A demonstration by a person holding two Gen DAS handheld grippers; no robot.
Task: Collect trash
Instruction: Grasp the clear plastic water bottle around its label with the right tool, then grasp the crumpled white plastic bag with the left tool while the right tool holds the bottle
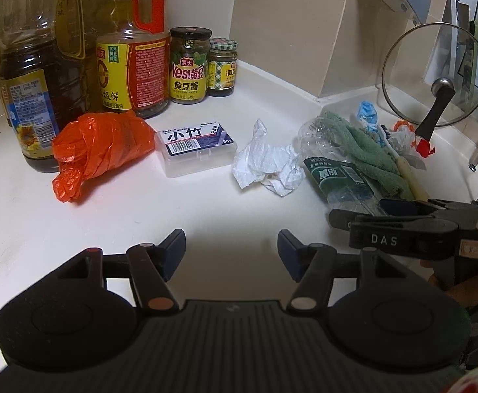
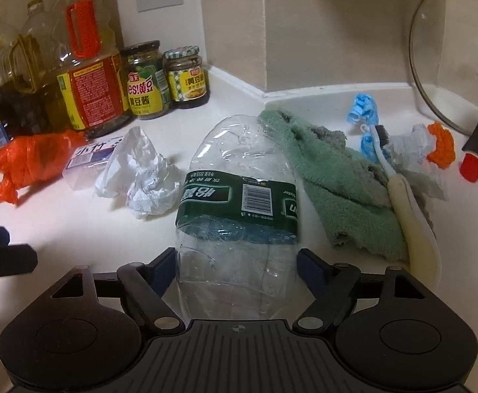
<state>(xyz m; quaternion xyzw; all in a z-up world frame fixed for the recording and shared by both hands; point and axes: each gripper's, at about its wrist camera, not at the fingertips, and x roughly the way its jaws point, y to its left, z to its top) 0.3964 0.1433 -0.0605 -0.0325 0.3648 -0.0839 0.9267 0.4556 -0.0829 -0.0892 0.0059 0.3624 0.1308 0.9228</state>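
An empty clear plastic bottle (image 2: 239, 196) with a green label lies on the white counter, its near end between the fingers of my right gripper (image 2: 237, 270). The jaws touch both its sides and close on it. The bottle also shows in the left wrist view (image 1: 333, 170), with the right gripper (image 1: 386, 216) at its near end. A crumpled white tissue (image 1: 265, 160) lies mid-counter, ahead of my left gripper (image 1: 231, 249), which is open and empty above bare counter. An orange plastic bag (image 1: 98, 150) lies to the left.
A toothpick box (image 1: 194, 147) sits between bag and tissue. Oil bottles (image 1: 32, 75) and sauce jars (image 1: 189, 65) line the back wall. A green cloth (image 2: 330, 170), toothbrush (image 2: 402, 196), blue wrapper (image 2: 363, 111) and a glass pot lid (image 1: 435, 75) crowd the right.
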